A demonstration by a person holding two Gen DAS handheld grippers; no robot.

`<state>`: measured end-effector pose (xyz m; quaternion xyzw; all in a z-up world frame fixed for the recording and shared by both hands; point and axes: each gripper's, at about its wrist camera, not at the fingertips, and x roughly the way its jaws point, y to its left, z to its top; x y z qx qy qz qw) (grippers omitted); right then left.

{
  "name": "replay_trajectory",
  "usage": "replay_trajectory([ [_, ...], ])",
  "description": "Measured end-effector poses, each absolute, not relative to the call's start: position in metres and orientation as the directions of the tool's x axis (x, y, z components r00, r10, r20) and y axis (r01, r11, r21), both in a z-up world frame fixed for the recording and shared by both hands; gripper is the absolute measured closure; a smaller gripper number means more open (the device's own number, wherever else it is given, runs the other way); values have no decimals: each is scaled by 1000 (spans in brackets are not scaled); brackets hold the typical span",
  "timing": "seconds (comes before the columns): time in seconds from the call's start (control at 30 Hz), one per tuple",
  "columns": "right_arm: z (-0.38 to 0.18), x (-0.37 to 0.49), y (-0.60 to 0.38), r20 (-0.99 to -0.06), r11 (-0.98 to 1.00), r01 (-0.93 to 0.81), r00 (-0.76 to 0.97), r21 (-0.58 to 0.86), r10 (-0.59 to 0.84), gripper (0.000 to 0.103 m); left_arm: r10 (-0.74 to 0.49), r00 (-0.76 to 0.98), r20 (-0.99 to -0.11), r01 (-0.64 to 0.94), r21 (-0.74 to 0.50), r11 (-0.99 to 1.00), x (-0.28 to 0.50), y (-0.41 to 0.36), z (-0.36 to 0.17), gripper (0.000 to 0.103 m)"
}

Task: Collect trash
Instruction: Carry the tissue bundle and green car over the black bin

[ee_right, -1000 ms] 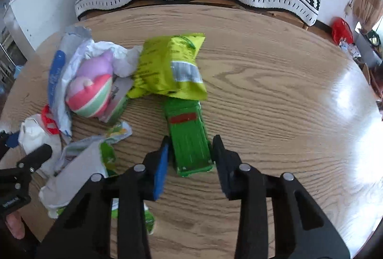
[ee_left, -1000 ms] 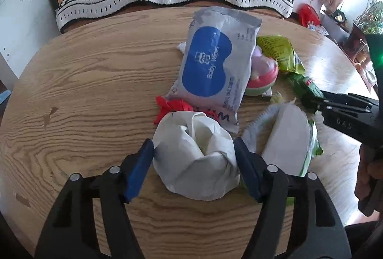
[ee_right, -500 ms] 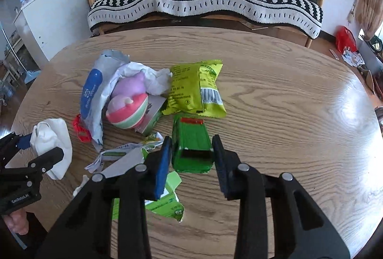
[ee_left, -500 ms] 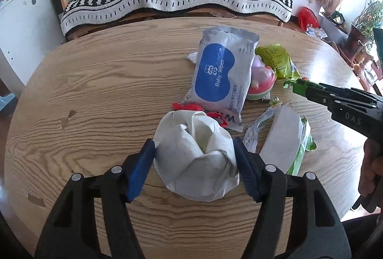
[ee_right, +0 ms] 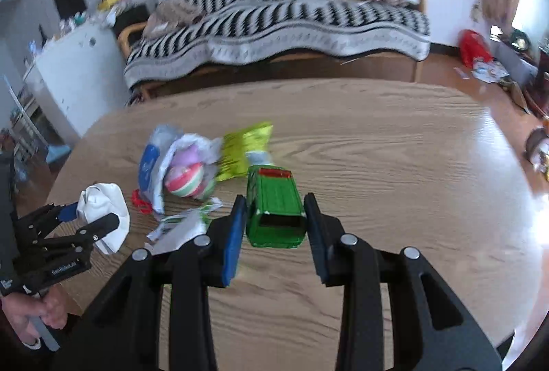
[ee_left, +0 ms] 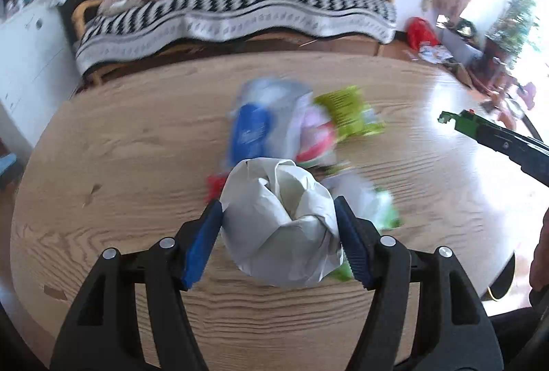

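My left gripper (ee_left: 278,234) is shut on a crumpled white paper ball (ee_left: 279,223) and holds it clear above the wooden table (ee_left: 120,144). That same ball (ee_right: 103,216) and left gripper (ee_right: 85,216) show at the left of the right wrist view. My right gripper (ee_right: 274,216) is shut on a green carton (ee_right: 274,210) with an open end toward the camera, lifted off the table; the carton (ee_left: 459,122) pokes in at the right of the left wrist view. A trash pile lies on the table: a blue-and-white wipes pack (ee_right: 151,165), a yellow-green snack bag (ee_right: 243,151) and torn green-white wrappers (ee_right: 182,227).
A pink, red and green striped ball (ee_right: 187,180) and a small red scrap (ee_right: 140,199) sit in the pile. A sofa with a black-and-white striped blanket (ee_right: 274,28) stands behind the table. A white cabinet (ee_right: 68,72) is at the left. A red bag (ee_right: 475,47) lies on the floor.
Both grippers have risen with their loads: the paper ball and the green carton, which lay on the table a second ago, now hang above it. The pile looks smaller and farther.
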<state>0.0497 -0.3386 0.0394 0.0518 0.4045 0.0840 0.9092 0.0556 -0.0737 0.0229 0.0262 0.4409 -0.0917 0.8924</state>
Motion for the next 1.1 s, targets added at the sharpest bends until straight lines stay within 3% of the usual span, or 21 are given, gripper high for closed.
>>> replay_trajectory([
  [0.3,62,-80,-536,-729,969,206,684,137,-42,68,-410,529,-743,498,-119,859,6,-274,79,38],
  [0.57,49,-216,-695,-758,859,494,610,135,-232,68,-569,272,-776,741,-208,638,-86,-487,56,38],
  [0.83,4,-281,-766,-793,782,599,556,172,-251,68,-507,153,-848,841,-158,518,-149,-607,-23,38],
  [1.1,-58,-283,-790,-842,745,636,501,201,-201,68,-426,98,-900,861,-137,490,-152,-636,-79,38],
])
